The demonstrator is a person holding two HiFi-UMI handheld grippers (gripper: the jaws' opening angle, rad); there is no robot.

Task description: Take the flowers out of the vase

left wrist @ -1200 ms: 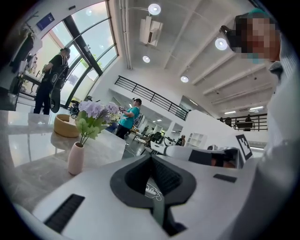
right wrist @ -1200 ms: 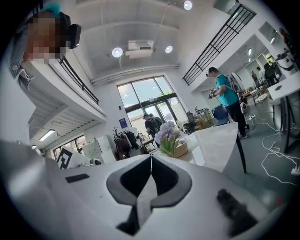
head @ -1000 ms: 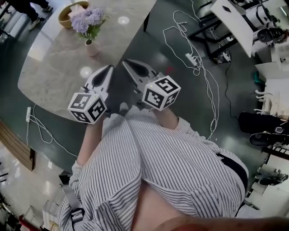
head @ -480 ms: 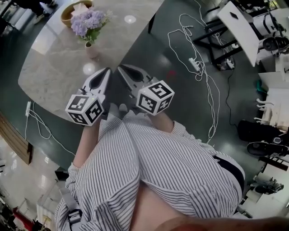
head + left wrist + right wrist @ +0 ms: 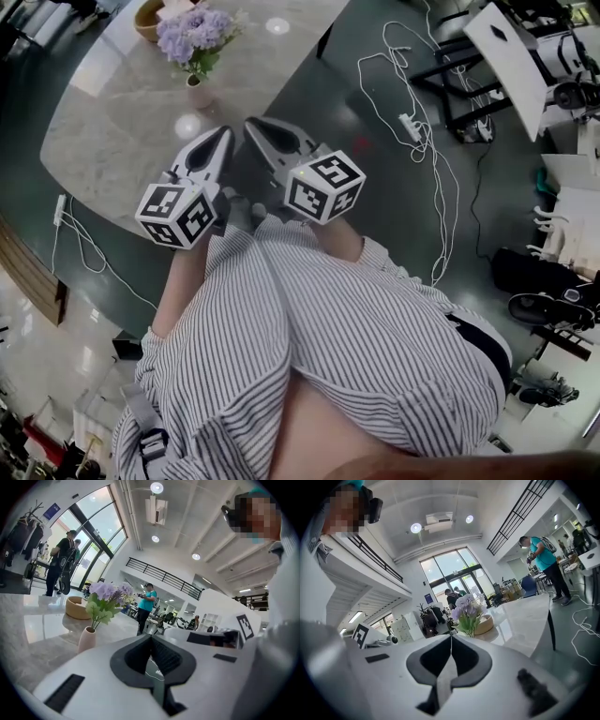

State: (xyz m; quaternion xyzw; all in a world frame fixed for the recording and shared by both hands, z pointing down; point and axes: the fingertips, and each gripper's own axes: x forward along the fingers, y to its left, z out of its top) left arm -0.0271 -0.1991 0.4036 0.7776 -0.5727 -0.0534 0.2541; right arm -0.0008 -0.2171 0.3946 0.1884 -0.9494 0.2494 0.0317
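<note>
The left gripper [image 5: 223, 137] and right gripper [image 5: 253, 125] are both holding their jaws pressed together on nothing, hovering at the marble table's [image 5: 103, 150] near edge. The flowers [image 5: 192, 28] are sitting in the vase [image 5: 199, 92] ahead, with bare tabletop lying between.

I count one desk [image 5: 112, 150], and on it one vase [image 5: 198, 92], one bunch of purple flowers [image 5: 192, 26] and one round bowl [image 5: 148, 15]. There are two grippers, the left gripper [image 5: 225, 133] and the right gripper [image 5: 251, 124]. Each carries one marker cube, so two cubes: one [image 5: 178, 214] and another [image 5: 324, 186]. Two white power strips lie on the floor, one [image 5: 409, 127] and a second [image 5: 59, 211]. Three people in all: the person in the striped shirt [image 5: 328, 356], a person in a teal shirt [image 5: 146, 605] and a person in dark clothes [image 5: 63, 559].
</note>
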